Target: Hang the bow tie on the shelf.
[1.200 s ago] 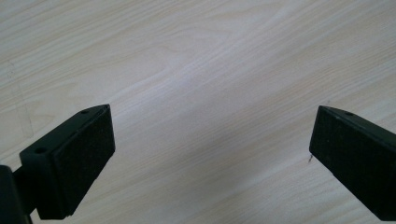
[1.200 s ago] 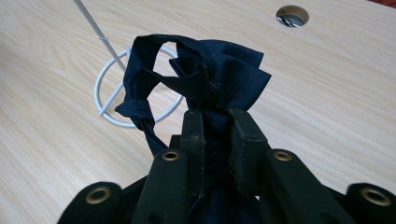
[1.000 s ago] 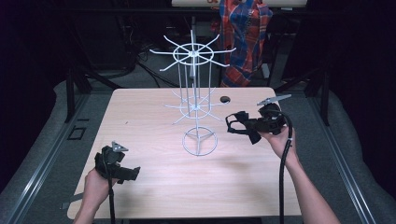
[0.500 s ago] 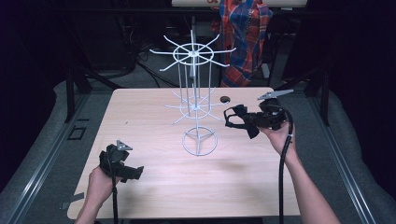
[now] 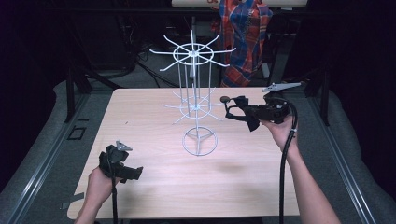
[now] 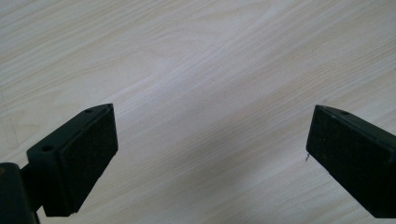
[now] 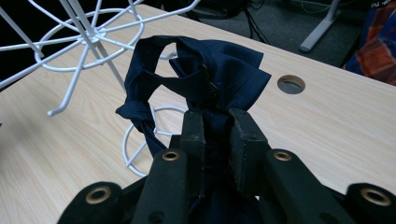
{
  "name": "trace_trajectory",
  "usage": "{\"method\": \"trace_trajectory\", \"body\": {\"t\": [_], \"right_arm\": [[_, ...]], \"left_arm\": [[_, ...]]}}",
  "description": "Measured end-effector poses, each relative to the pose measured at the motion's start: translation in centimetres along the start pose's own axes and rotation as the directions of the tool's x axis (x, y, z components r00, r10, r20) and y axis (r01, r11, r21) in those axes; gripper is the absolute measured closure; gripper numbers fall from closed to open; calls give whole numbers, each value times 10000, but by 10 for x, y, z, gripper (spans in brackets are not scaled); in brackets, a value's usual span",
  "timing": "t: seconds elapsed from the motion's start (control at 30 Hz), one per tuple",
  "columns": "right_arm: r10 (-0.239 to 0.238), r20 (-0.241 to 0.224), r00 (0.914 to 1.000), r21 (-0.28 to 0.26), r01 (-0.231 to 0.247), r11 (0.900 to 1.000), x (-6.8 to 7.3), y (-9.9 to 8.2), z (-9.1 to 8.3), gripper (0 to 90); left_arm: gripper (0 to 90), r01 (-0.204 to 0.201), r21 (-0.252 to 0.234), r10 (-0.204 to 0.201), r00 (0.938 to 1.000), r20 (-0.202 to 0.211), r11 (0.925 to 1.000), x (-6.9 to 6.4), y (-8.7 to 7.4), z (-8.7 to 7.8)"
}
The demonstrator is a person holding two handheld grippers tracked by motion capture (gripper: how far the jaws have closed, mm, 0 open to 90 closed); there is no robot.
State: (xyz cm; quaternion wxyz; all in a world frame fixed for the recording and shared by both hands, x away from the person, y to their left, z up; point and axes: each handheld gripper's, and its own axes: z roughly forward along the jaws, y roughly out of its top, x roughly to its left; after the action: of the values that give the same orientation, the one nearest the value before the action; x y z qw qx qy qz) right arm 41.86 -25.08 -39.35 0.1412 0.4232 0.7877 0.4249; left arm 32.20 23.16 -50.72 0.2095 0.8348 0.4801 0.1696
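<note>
While the person sits at the near side of the wooden table (image 5: 154,116), each hand holds a black gripper. The right gripper (image 5: 236,109) is held up over the right part of the table, pointing left at a white wire rack (image 5: 194,105). Its jaws are squeezed almost together on a piece of dark blue cloth (image 7: 201,79). In the right gripper view, the cloth bunches up past the jaw tips and makes a loop at the top, with one end hanging down on the left. The cloth is in the air, just beside the rack's lower arms, and it is hard to tell if it touches them. The right hand (image 5: 278,130) grips the back of the tool, and a black cable (image 5: 285,158) hangs down along the forearm.

The rack stands in the middle of the table on a round wire foot. It has a tall pole with two rings of thin arms, a big one on top and a smaller one lower down.

A small round hole (image 7: 291,84) sits in the table top, far and to the right.

The left gripper (image 5: 135,173) is low at the near left corner, held by the left hand (image 5: 100,184). Its jaws are spread wide apart with nothing between them, just bare wood below.
</note>
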Motion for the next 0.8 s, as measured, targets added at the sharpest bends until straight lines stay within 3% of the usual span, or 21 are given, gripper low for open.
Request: {"method": "trace_trajectory", "body": {"t": [0.47, 0.8], "right_arm": [[573, -184, 9982, 422, -565, 9975, -3, 5, 28, 767], [653, -409, 9970, 488, -633, 9968, 1, 5, 38, 767]], "left_arm": [[20, -17, 28, 17, 10000, 52, 10000, 0, 0, 1], [20, -52, 26, 52, 10000, 74, 10000, 0, 0, 1]]}}
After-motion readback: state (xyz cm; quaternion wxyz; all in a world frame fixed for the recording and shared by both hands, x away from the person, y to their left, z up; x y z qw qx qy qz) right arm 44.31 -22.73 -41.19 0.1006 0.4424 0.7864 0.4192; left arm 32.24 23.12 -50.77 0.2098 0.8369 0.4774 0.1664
